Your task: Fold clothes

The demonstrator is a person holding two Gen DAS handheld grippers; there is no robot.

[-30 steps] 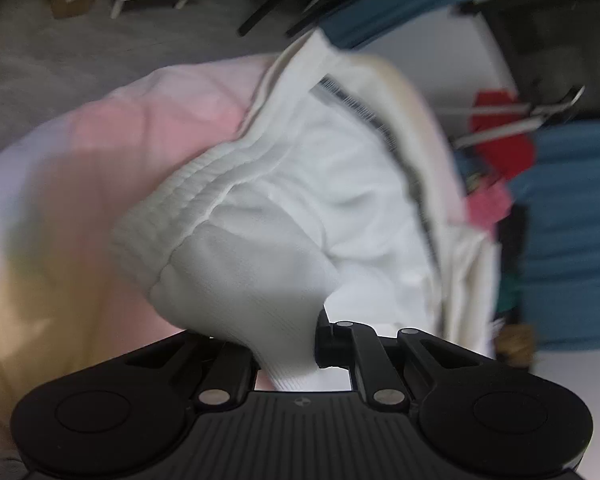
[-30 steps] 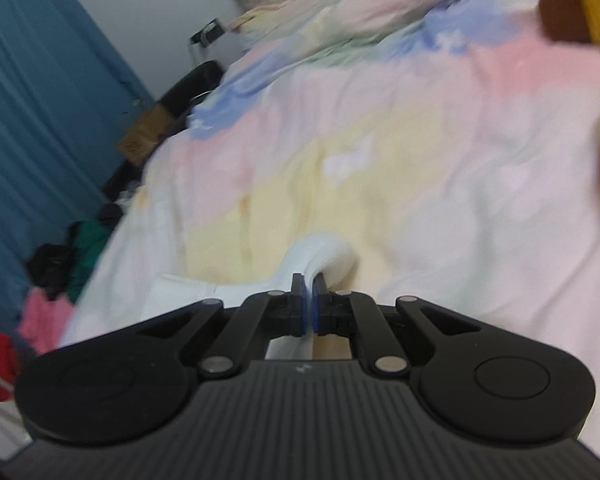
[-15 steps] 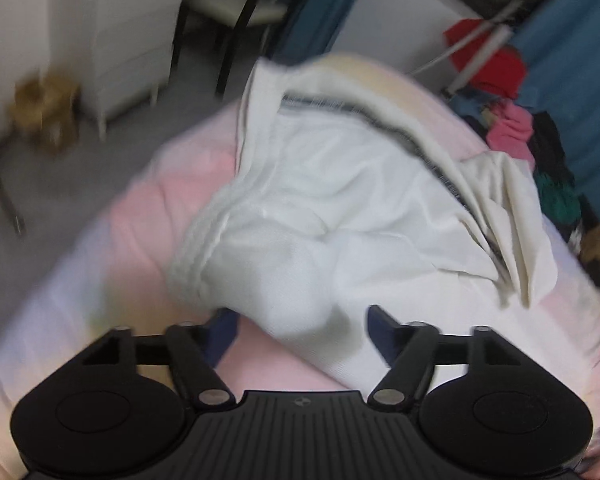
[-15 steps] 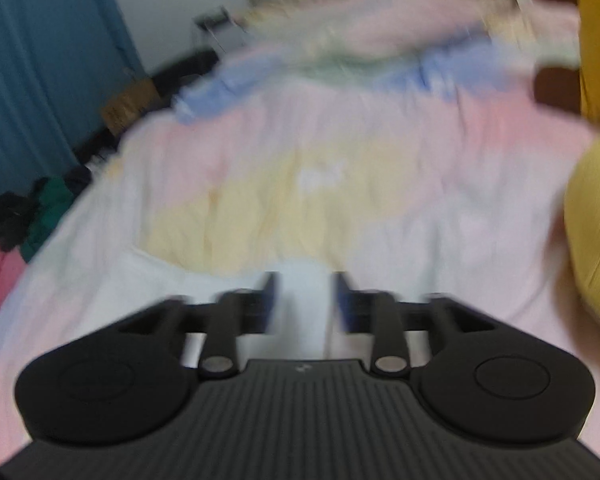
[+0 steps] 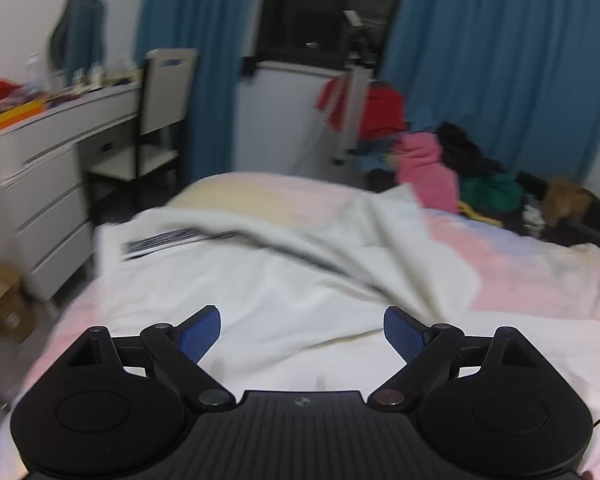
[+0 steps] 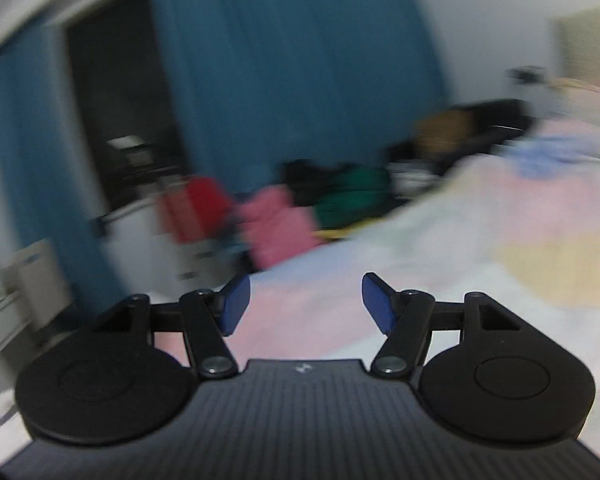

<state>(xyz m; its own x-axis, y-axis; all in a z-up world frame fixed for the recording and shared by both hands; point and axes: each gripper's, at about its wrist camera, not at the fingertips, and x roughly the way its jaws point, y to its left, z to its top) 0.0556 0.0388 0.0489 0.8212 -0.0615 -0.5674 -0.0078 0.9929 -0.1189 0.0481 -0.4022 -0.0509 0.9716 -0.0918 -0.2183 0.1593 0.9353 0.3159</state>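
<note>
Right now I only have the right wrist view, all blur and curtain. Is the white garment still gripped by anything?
Observer: No. In the left wrist view the white garment lies loose on the bed, and the left hand-held gripper is open above it with nothing between its fingers.
Operator: Is it folded flat?
Observer: Not flat. One edge is flipped over, making a raised ridge that runs toward the far right corner.
Operator: Anything on it to orient by?
Observer: A dark stripe shows near its far left side, on the side where the white drawers stand.
Operator: My right hand-held gripper?
Observer: The right hand-held gripper is open and empty over bare sheet.
</note>
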